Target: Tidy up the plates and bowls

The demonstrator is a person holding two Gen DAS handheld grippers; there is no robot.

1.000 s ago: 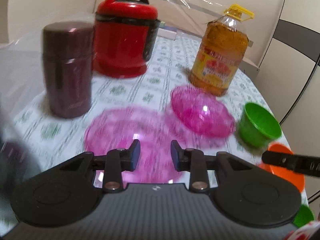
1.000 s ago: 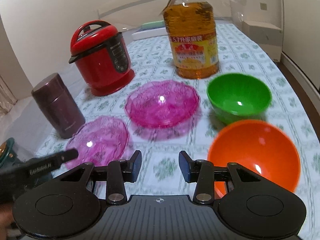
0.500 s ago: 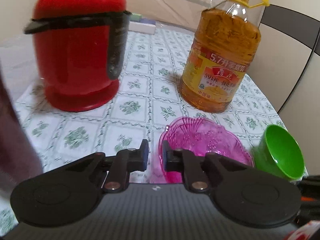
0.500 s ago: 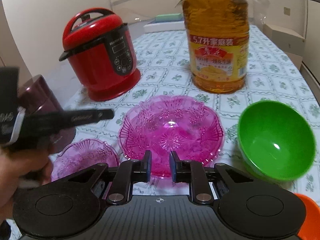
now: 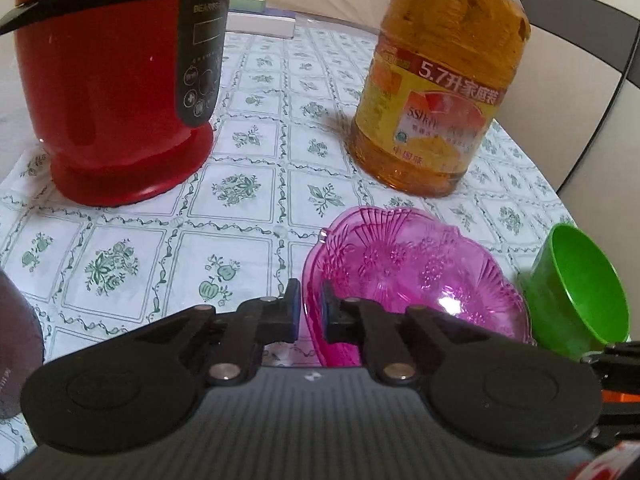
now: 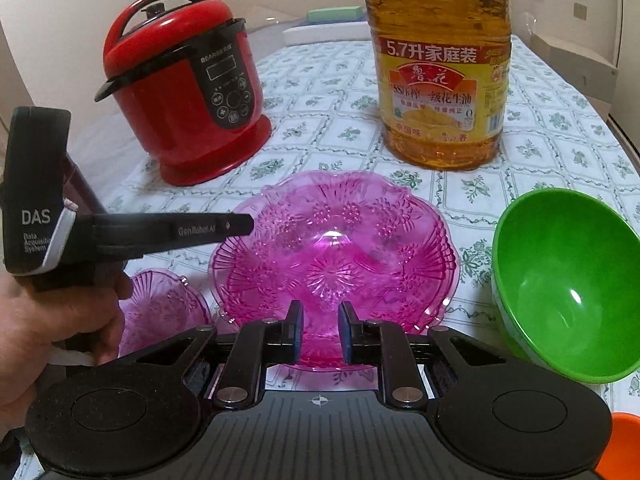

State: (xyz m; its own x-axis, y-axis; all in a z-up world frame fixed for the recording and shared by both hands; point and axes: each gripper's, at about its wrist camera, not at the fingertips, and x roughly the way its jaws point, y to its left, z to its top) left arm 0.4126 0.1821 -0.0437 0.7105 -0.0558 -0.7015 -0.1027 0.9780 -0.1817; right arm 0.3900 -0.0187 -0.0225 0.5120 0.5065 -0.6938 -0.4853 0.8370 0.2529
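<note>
The left gripper (image 5: 309,312) is pinching the left rim of the big pink dish (image 5: 412,280), with one finger outside the rim and one inside. The right gripper (image 6: 320,336) is sitting at the near edge of the same pink dish (image 6: 336,256). Its fingers are a little way apart with the rim between them, and it is hard to tell if they are squeezing yet.

Things could go wrong here. The dish is thin and shiny, so it is probably slippery, and it could slide out if the pinch is too soft. If the two grippers are pulling different ways, the dish could bend or crack. The green bowl (image 6: 568,292) is just beside the dish on the right, and the oil bottle (image 6: 440,80) is standing close behind, so a quick lift could bump them. The red cooker (image 6: 184,88) is standing behind on the left.

The pink dish is see-through, with flower shapes pressed into it and a wavy edge. It is sitting on the flowery tablecloth (image 6: 560,128) in the middle. A smaller pink dish (image 6: 160,312) is lying to its left, near the hand (image 6: 52,328) holding the left gripper. A bit of an orange bowl (image 6: 622,440) is peeking in at the bottom right corner.
</note>
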